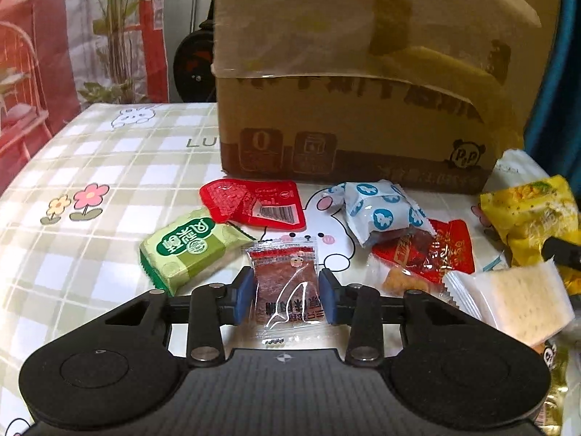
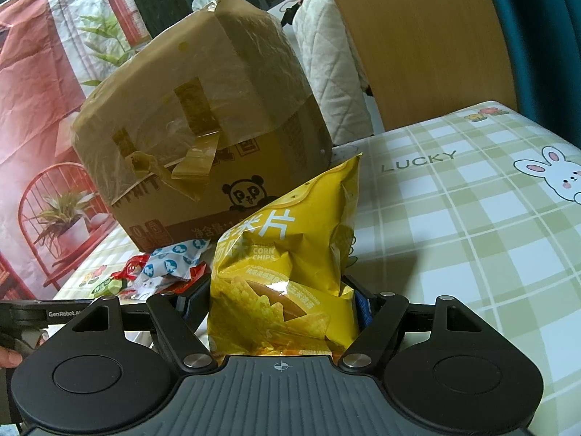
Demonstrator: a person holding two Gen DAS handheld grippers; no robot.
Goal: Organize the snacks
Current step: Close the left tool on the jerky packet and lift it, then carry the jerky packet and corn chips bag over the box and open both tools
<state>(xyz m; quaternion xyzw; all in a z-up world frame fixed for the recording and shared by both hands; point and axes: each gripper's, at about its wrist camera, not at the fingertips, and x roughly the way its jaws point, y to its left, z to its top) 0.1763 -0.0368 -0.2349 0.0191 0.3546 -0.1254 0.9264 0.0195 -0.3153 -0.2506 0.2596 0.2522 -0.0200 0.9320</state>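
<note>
Our left gripper (image 1: 288, 292) sits low over the checked tablecloth (image 1: 109, 167), and in its own view we see its blue pads (image 1: 244, 296) pressed against both sides of a small clear packet of dried meat (image 1: 287, 283), which lies flat on the cloth between them. Just to the left of it lies a green wrapped cake (image 1: 189, 247); beyond it a flat red pouch (image 1: 254, 203) with a barcode. To the right we find a white and blue bear-print packet (image 1: 381, 214) resting partly on a red wrapper (image 1: 435, 250), and nearer us a clear-wrapped cracker (image 1: 519, 298). A taped cardboard box (image 1: 356, 101) stands behind all of them, its flaps drooping.

From the right wrist view, our right gripper (image 2: 279, 309) pinches a yellow corn chips bag (image 2: 290, 265) at its lower part; the bag stands upright, its top tilted towards the box (image 2: 203, 138). We can make out one blue pad (image 2: 363, 307) at the bag's right side, the other being mostly hidden. Left of the bag, the bear-print packet (image 2: 174, 261) and red wrappers lie close to the box's base.
</note>
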